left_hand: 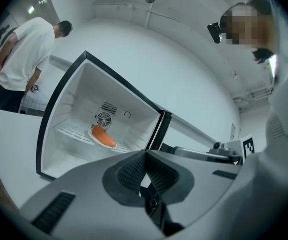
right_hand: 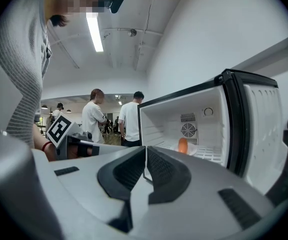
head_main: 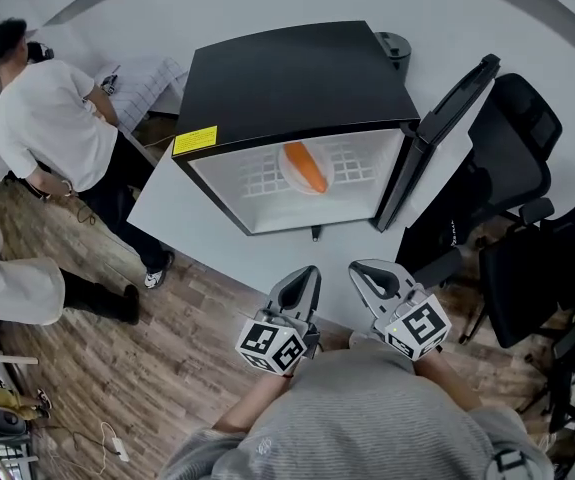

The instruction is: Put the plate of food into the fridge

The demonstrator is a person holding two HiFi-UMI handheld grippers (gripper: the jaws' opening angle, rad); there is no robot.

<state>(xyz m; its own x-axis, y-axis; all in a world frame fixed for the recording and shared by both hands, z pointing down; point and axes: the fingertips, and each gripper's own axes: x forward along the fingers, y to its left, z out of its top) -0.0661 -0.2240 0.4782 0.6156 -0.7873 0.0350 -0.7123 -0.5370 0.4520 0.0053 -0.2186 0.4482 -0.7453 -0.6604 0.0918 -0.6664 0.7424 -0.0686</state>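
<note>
"Two grippers were in play; what had each got hold of?"

"Nothing. The left gripper (head_main: 305,276) had its jaws pressed together with only air at the tips. The right gripper (head_main: 369,271) was the same, its ribbed pads meeting and empty. Both hung side by side close in front of the person's chest, well back from the fridge (head_main: 297,78)."

"And the plate?"

"The plate (head_main: 291,176) sat inside that black fridge, on the white wire shelf (head_main: 355,163), toward the middle. The orange food (head_main: 308,168) lay across it (a carrot or a sausage, I could not tell which). In the left gripper view a small round fan (left_hand: 103,119) showed on the back wall just behind it."

"Was the door shut?"

"No, the door (head_main: 447,128) stood swung wide to the right. The fridge rested on a white table (head_main: 182,218) and had a yellow label (head_main: 195,140) on its top front edge."

"Anyone else about?"

"A person in a white T-shirt (head_main: 47,118) stood off to the left, and black office chairs (head_main: 522,148) were beside the table on the right."
</note>
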